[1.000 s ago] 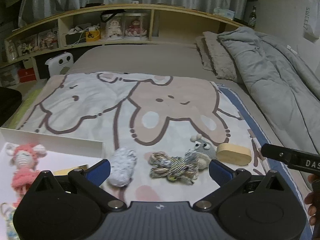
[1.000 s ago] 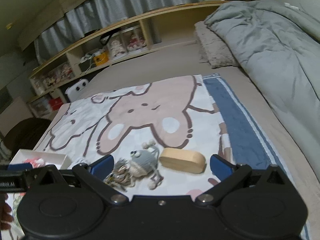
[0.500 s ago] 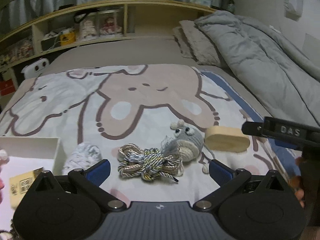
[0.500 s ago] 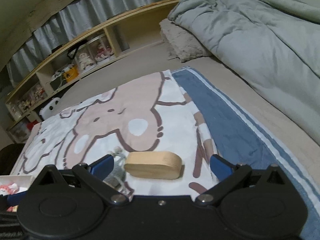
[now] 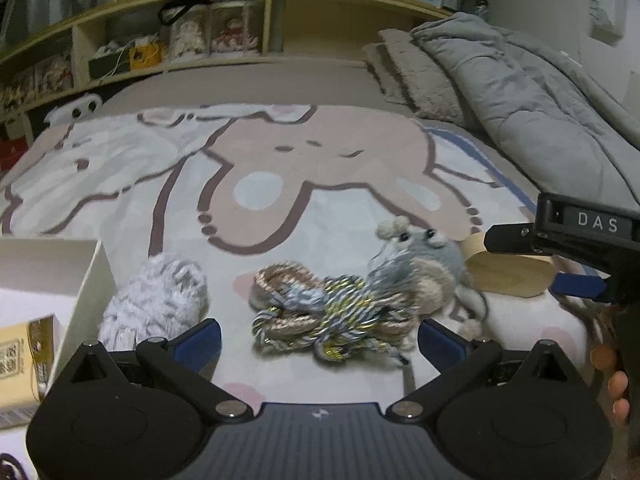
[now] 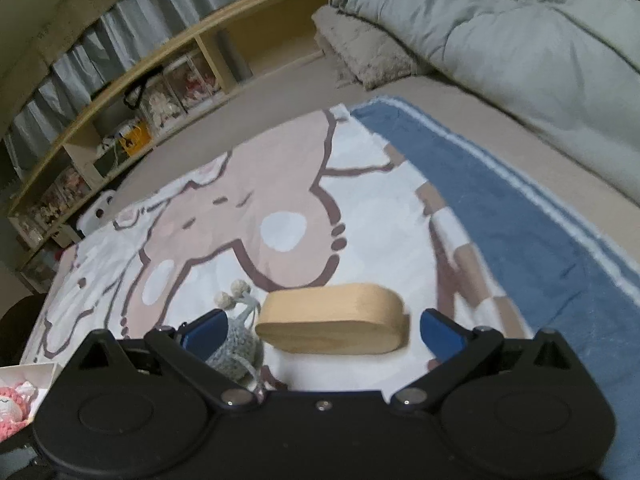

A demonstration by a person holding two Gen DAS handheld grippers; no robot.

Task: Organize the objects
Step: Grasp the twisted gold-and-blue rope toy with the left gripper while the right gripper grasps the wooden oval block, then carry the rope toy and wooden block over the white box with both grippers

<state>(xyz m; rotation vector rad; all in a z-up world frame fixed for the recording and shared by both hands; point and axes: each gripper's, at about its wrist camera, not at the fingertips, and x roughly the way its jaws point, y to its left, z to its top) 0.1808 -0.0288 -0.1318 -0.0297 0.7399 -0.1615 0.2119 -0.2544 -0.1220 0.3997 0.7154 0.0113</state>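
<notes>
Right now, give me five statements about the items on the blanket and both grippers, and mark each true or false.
1. The right gripper is open, with the wooden oval box lying between its fingers. True.
2. The left gripper is shut on the cord bundle. False: it is open, and the bundle lies loose on the blanket.
3. The knitted grey mouse sits between the cord bundle and the wooden box. True.
4. The fluffy grey yarn ball is inside the white box. False: it rests on the blanket beside the box.
5. The wooden box stands on end. False: it lies flat.
</notes>
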